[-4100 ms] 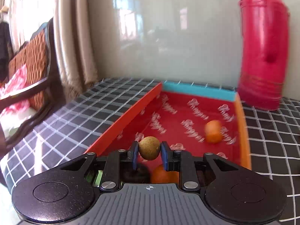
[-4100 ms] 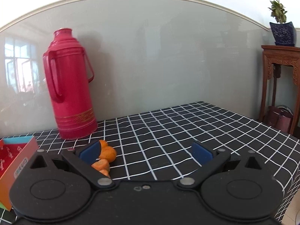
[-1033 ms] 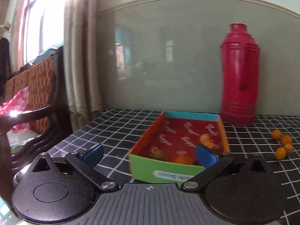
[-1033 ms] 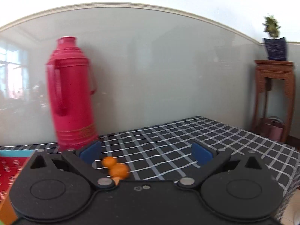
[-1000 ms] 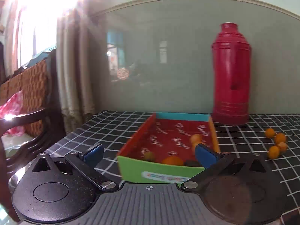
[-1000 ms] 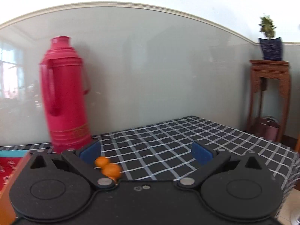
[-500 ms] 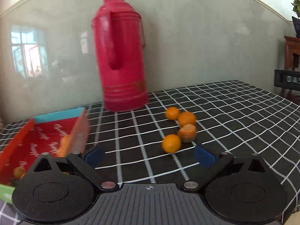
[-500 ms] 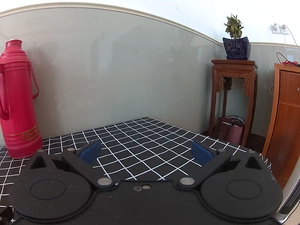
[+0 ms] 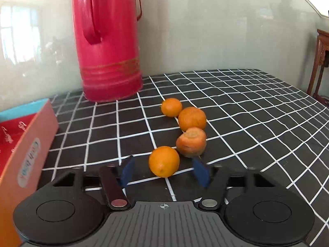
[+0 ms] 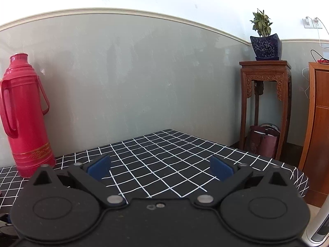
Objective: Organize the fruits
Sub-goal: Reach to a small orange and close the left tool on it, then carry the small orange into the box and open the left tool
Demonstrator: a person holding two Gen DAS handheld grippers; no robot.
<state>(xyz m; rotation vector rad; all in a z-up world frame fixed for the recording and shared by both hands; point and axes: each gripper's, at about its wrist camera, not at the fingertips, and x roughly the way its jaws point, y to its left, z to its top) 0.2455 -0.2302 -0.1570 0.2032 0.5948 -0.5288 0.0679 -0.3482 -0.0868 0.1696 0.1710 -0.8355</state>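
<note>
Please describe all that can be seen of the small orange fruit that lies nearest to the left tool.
The small round orange fruit has smooth, glossy peel with a pale highlight. It looks whole and rests on the black tablecloth with white grid lines. It lies between the blue pads of the left tool, whose jaws are closing; gaps remain on both sides. A duller, dented orange fruit sits just behind it.

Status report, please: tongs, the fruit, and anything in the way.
Left tongs closing around nearest orange, pads not touching yet. Right tongs open, empty. Three more fruits behind; nothing blocking.
</note>
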